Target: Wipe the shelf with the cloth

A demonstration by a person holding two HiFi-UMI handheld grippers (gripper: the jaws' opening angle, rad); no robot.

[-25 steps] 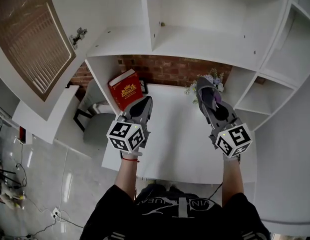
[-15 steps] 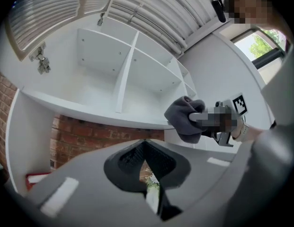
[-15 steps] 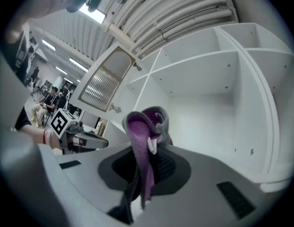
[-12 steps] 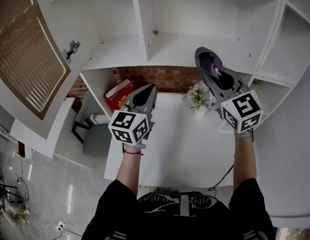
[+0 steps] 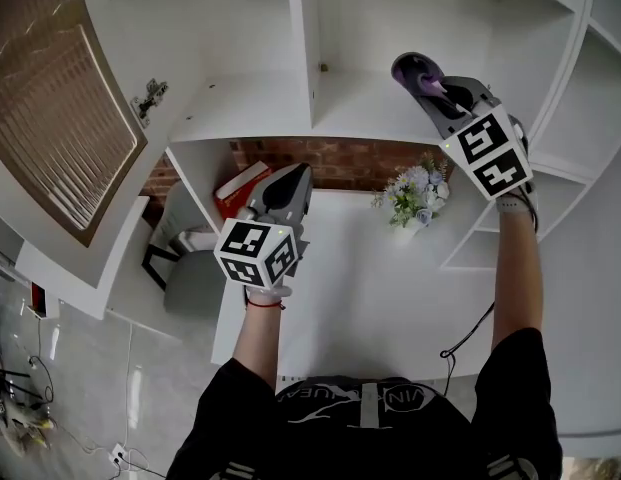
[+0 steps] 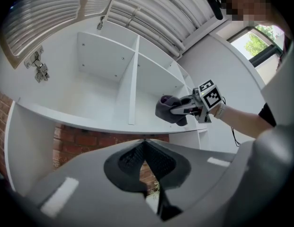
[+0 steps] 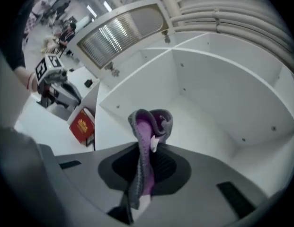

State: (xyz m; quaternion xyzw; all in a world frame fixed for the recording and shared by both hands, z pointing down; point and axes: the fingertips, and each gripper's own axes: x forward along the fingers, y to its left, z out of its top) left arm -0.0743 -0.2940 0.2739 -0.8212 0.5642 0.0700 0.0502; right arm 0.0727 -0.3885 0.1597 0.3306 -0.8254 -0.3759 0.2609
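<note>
1. Right gripper: jaws narrow, clamped on the cloth. The cloth is grey outside and purple inside, it runs down through the jaws, and a bunched fold sticks out past the tips.
2. Right gripper is raised and aimed into the white shelf, at the compartment right of the upright divider. The right arm is stretched out.
3. Cloth position: at the front of that right compartment, just over the shelf board. In the left gripper view it hangs close above the board's front edge. Can't tell whether it touches the board.
4. Left gripper: jaw tips together, nothing between them. A sliver of brick wall shows through the gap behind the tips.
5. Left gripper sits lower than the right and is well apart from it. It is below the shelf board, over the left part of the counter, and points towards the shelf's underside.
6. Under the shelf, a red book with a gold emblem leans in the left corner, near the left gripper.
7. A small bunch of flowers stands on the counter at the back right, below the right gripper.
8. A louvred cabinet door is swung open at left, and its hinge is on the shelf's side panel.
9. Both shelf compartments beside the divider look bare, apart from small holes in the panels.
</note>
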